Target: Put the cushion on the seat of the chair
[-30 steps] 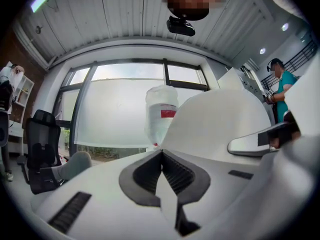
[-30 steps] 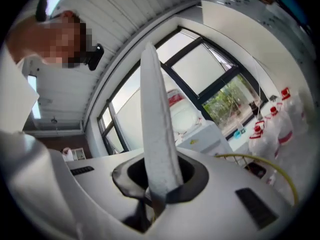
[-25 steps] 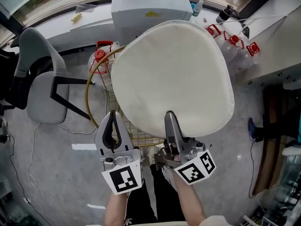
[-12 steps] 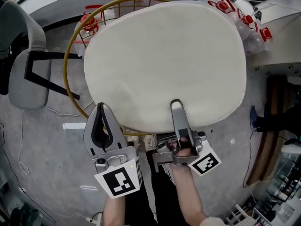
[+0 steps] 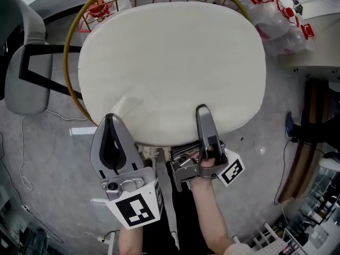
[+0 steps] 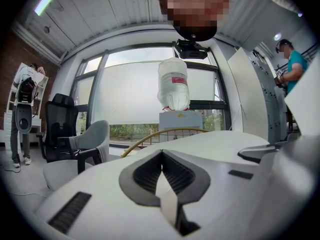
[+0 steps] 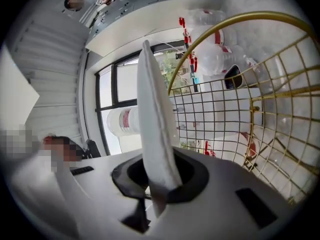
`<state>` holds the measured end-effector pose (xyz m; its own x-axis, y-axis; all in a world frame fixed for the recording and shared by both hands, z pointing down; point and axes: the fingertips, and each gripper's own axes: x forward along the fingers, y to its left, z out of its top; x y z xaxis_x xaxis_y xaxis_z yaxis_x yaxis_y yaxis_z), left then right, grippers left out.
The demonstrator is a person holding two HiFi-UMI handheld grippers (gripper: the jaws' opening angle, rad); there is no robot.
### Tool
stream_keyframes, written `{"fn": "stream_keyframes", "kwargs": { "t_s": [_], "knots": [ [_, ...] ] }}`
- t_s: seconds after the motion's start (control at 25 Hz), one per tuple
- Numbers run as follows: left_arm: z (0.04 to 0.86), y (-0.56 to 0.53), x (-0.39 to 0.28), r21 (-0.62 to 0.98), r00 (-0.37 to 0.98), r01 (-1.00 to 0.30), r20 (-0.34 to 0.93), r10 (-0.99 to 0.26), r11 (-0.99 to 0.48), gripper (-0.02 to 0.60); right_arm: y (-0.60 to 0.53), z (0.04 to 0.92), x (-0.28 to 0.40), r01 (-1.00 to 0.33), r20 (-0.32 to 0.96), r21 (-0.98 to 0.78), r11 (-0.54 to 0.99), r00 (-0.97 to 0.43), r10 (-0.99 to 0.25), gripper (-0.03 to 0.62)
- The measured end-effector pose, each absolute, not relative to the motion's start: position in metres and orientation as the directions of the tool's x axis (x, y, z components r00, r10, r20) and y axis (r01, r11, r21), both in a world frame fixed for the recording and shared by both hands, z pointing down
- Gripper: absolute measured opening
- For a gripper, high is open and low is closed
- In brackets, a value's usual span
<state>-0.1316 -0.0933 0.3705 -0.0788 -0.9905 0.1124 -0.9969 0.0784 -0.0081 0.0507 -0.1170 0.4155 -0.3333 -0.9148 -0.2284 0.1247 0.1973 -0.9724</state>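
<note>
A large cream cushion (image 5: 170,62) lies flat over the round gold wire chair (image 5: 71,62) and covers nearly all of its seat. My left gripper (image 5: 109,117) is at the cushion's near left edge, where the fabric wrinkles. In the left gripper view its pads are closed on a pale strip of cushion (image 6: 210,141). My right gripper (image 5: 203,110) is shut on the near right edge, one jaw lying on top. The right gripper view shows the cushion (image 7: 152,119) edge-on between the jaws, with the gold wire mesh (image 7: 240,19) beyond it.
A grey armchair (image 5: 21,62) stands at the left. Clear water bottles with red caps (image 5: 276,15) lie at the upper right beside a white counter. A water jug on a dispenser (image 6: 172,84) stands beyond the chair. A person in a teal shirt (image 6: 290,64) is at the right.
The cushion has come down from a raised tilt to lie flat over the gold chair. Both grippers sank with it, and the right one rolled so that its jaw lies on top.
</note>
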Motion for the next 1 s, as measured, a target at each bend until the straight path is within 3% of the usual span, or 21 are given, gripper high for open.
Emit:
{"fn": "stream_keyframes", "kwargs": {
  "t_s": [0.32, 1.0],
  "knots": [
    [0.391, -0.084, -0.135, -0.010, -0.086, -0.996, 0.147, -0.985, 0.086, 0.014, -0.113, 0.458, 0.048, 0.242, -0.186, -0.963, 0.117, -0.285, -0.940, 0.044],
    [0.437, -0.076, -0.140, -0.033, -0.084, -0.996, 0.231, -0.969, 0.079, 0.014, -0.090, 0.536, 0.042, 0.245, -0.049, -0.969, -0.022, -0.280, -0.959, 0.044]
  ]
}}
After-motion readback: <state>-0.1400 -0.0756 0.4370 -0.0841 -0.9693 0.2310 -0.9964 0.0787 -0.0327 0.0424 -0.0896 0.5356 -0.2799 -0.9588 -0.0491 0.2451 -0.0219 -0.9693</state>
